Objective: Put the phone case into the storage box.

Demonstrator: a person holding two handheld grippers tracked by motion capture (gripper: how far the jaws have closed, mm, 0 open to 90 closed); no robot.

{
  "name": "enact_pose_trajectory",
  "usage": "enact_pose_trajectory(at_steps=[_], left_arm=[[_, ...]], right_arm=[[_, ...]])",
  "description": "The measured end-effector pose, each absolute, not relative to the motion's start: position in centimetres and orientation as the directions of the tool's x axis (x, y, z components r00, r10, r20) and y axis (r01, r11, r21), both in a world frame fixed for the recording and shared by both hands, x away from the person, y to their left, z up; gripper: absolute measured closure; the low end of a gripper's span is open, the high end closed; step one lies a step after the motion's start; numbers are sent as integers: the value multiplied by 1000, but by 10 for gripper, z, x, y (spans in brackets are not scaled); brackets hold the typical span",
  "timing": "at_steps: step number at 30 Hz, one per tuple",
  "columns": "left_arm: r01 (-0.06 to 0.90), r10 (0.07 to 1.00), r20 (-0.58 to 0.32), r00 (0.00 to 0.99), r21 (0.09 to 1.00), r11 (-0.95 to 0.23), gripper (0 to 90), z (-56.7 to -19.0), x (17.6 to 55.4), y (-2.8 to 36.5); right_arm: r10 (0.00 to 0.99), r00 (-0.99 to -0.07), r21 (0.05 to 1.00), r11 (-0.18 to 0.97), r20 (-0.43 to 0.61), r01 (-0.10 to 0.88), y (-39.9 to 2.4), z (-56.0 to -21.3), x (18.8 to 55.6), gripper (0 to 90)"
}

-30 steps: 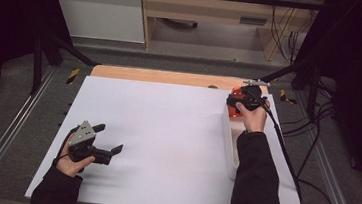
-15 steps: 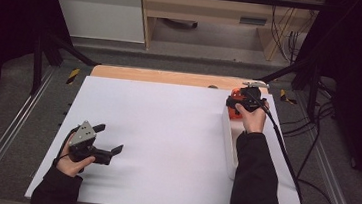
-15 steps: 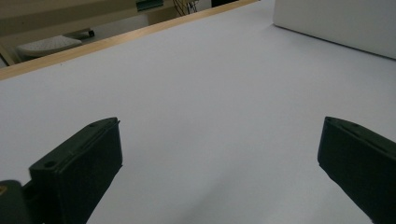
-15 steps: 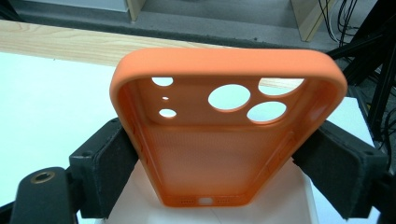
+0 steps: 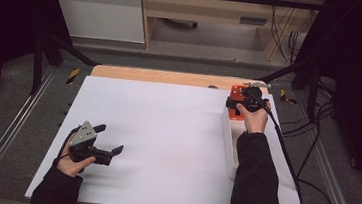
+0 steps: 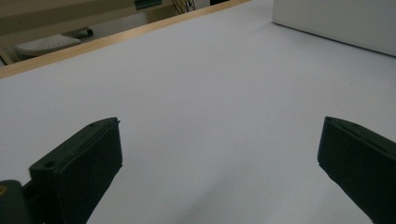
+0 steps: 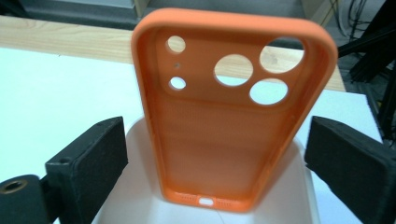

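Nothing on the table has shifted since a second ago save one thing, the jaws on the right; both hands keep to their places. Over on the left, the left gripper [image 5: 109, 151] rests low on the white table [image 5: 166, 130] near the person's edge, its jaws spread wide with bare tabletop between them. Across to the right, a long white box [image 5: 229, 142] lies along the table's right side, and at its far end the right gripper [image 5: 239, 100] hangs over an orange phone case [image 7: 229, 116]. Its jaws have just been opening; in the right gripper view they stand clear on either side of the case, neither pad touching it. The case stands upright on the box's far end, hollow side facing the gripper, camera holes at the top. To my eye that is a release; the case looks set down, and it may tip once the hand backs away.
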State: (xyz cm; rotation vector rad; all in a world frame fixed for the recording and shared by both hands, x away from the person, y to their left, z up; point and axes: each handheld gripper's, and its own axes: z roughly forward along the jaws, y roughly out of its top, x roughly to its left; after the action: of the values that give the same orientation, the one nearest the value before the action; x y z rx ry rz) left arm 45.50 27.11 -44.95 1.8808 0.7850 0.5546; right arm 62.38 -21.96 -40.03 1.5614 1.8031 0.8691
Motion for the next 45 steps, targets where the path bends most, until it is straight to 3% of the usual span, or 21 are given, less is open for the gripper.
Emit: enact_pose_trajectory(at_steps=[27,45], left_arm=[[275,726,36,687,911,-306,0,-449,455,270],[271,722,40,690,911,-310,0,-449,454,269]], right_arm=[[980,-197,831,109,1,545,-227,-380,602,8],[897,-443,896,194,4,400,-222,-355,550,6]])
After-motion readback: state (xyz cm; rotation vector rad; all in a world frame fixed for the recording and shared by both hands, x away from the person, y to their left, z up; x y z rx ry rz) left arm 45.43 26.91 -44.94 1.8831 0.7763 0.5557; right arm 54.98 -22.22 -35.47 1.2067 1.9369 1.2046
